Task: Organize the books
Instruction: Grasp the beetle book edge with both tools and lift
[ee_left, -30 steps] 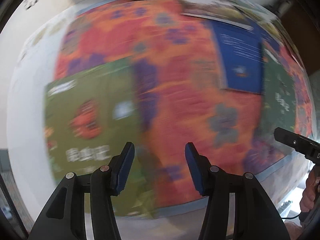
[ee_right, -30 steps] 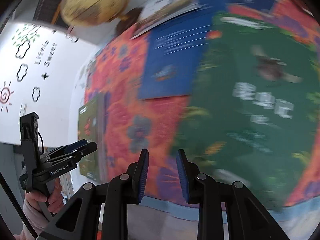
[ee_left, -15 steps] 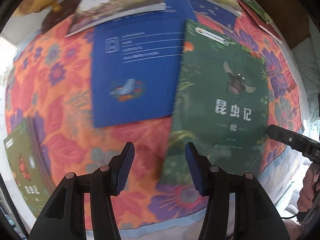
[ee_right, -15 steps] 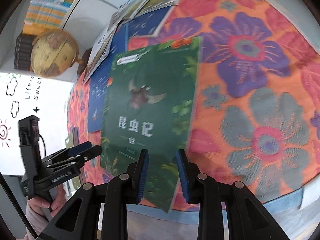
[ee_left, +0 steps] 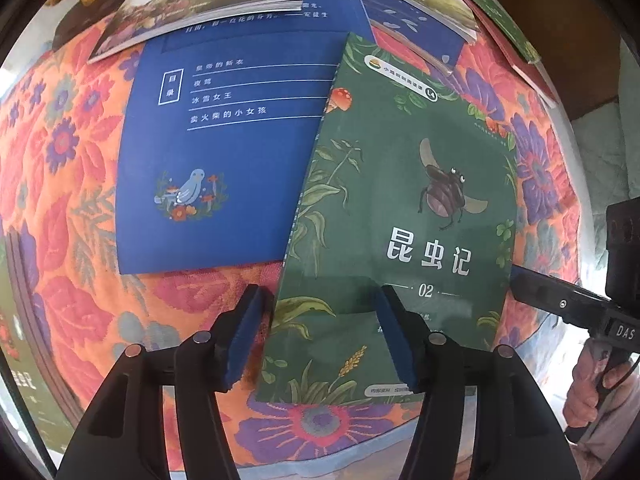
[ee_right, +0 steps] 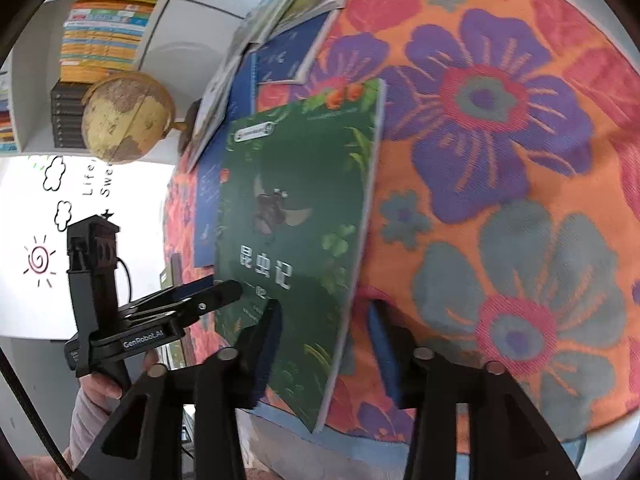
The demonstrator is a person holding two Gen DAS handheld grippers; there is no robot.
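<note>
While my half-open, empty claws (ee_left: 320, 332) (ee_right: 324, 344) are widening, "02" green beetle book (ee_left: 400, 220) is lying on floral cloth (ee_right: 500, 160); globe (ee_right: 128, 116) far left.

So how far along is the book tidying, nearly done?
Early days. Nothing looks tidied: the blue book and others at the cloth's far edge lie scattered and overlapping. In hand: both tongs, left and right, just opening around the green insect book's near edges, not gripping. Gathering everything remains.

Reads "昆虫记 02" on green book (ee_left: 404, 216); "目录" on blue book (ee_left: 208, 152); "GenRobot.AI" on left gripper (ee_right: 224, 292); "DAS" on right gripper (ee_left: 520, 276).
</note>
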